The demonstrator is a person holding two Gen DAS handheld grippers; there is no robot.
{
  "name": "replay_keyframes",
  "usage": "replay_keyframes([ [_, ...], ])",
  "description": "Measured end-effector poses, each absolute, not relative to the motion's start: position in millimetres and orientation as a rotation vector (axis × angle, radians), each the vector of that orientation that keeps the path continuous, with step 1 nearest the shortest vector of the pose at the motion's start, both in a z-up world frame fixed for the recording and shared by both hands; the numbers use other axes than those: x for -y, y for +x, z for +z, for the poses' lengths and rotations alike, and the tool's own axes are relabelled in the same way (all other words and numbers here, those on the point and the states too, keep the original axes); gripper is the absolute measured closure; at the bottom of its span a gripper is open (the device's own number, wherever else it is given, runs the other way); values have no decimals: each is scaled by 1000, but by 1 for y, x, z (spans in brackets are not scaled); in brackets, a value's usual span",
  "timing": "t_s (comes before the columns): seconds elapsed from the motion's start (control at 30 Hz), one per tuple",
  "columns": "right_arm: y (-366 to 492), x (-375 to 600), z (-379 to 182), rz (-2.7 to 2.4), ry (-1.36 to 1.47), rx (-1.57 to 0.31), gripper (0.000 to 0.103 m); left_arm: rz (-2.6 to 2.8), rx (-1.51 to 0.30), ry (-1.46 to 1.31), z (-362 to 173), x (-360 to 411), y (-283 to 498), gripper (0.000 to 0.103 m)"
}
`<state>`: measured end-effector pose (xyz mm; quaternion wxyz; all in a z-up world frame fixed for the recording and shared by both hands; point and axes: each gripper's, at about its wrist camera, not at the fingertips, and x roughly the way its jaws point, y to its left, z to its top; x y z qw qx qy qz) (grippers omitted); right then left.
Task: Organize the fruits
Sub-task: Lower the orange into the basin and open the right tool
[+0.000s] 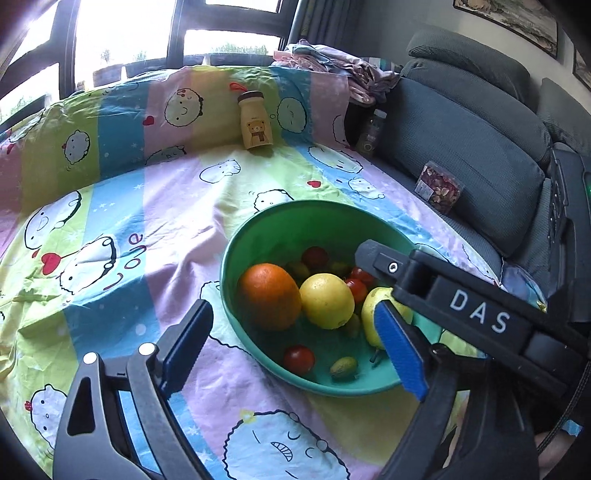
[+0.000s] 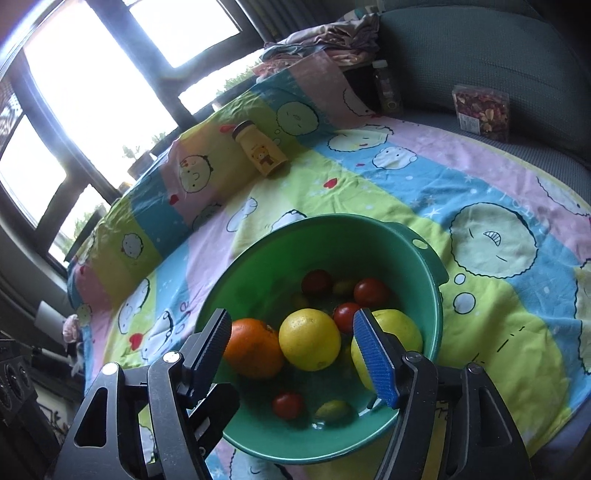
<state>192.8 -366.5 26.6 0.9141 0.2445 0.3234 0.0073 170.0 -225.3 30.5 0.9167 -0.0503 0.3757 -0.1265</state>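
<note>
A cartoon-print sheet (image 1: 122, 206) covers the surface under the windows (image 1: 122, 33), with a grey sofa (image 1: 480, 122) along its right side and a small bear bottle (image 1: 255, 122) standing at the back. On the sheet sits a green bowl (image 1: 258, 229) holding, from left to right, an orange (image 1: 269, 296), a lemon (image 1: 327, 301) touching it, and a pear (image 1: 371, 314), with small tomatoes (image 1: 299, 359) and green fruits scattered around them. The left gripper (image 1: 295, 343) hangs open, one finger outside the bowl's left rim and one over the pear, while the right gripper (image 2: 299, 350) hovers over the bowl, jaws wide apart and empty.
</note>
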Motion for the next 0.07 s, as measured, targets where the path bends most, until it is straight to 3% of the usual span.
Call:
replay_keyframes([
  [0.07,192,366,28,-8,496,-659,27,-260,-773,-121,31,221,170,13],
])
